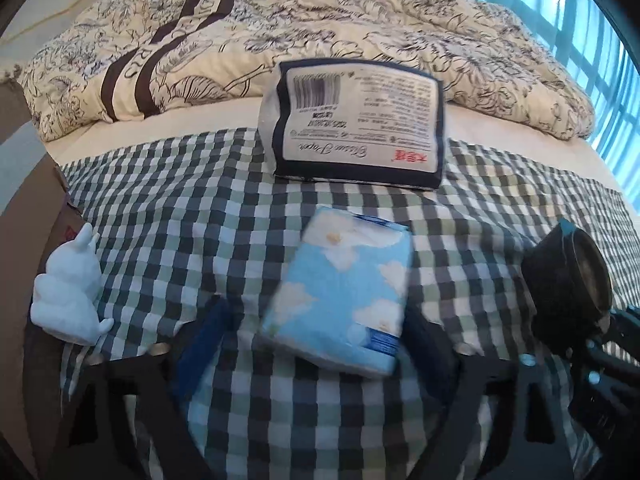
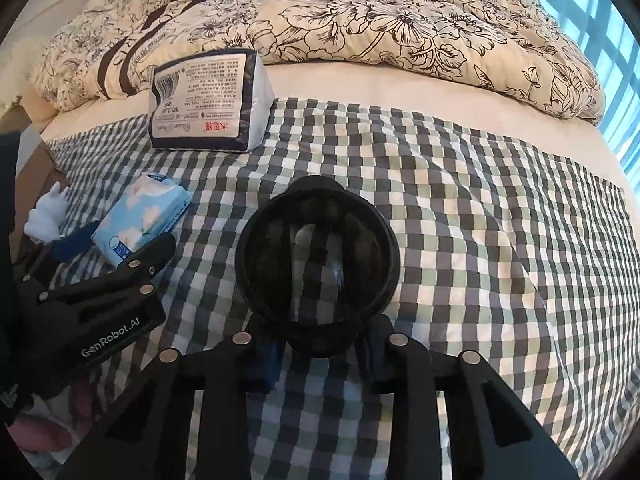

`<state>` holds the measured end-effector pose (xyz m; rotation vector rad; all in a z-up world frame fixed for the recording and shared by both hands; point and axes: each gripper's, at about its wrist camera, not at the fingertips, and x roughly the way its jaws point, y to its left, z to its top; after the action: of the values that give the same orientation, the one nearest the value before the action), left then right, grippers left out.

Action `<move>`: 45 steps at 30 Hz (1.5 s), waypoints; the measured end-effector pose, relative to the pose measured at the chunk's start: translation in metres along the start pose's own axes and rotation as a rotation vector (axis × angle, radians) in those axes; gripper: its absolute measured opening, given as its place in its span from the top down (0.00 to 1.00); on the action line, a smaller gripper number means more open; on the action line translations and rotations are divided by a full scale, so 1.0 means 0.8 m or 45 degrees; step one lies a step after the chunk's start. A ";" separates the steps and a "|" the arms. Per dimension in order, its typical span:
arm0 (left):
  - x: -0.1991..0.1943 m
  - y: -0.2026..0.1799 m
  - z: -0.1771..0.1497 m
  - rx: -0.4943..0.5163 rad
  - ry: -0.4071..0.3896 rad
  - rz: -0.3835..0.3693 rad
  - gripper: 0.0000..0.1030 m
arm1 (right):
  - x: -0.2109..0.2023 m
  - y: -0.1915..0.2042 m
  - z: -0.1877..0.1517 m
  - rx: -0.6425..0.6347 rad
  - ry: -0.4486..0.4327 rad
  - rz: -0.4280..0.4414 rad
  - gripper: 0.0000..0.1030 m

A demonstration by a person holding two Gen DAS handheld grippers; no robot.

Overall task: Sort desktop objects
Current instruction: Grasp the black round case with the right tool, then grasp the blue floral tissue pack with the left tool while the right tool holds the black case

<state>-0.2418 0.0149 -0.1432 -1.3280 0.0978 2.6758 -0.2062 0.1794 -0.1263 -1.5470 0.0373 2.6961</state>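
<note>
Right tool (image 2: 320, 344) grips black cup (image 2: 316, 264); interior unclear.

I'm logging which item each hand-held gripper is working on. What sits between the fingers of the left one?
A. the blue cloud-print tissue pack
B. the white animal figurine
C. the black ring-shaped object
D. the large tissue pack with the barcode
A: in the left wrist view the blue cloud-print tissue pack lies between the open fingers of the left hand-held gripper, while the right hand-held gripper has the black ring-shaped object.
</note>
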 end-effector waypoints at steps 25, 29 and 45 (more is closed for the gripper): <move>0.020 -0.003 0.022 0.008 0.037 -0.009 0.05 | -0.015 -0.001 0.013 0.047 -0.068 0.082 0.42; 0.011 -0.011 0.023 0.068 0.001 -0.033 0.41 | -0.022 0.000 0.017 0.038 -0.106 0.074 0.43; -0.059 -0.007 -0.004 -0.001 -0.034 -0.033 0.47 | -0.067 -0.005 0.004 0.019 -0.157 0.099 0.43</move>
<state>-0.2099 0.0149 -0.1076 -1.2841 0.0757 2.6711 -0.1817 0.1823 -0.0787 -1.4005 0.1167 2.8379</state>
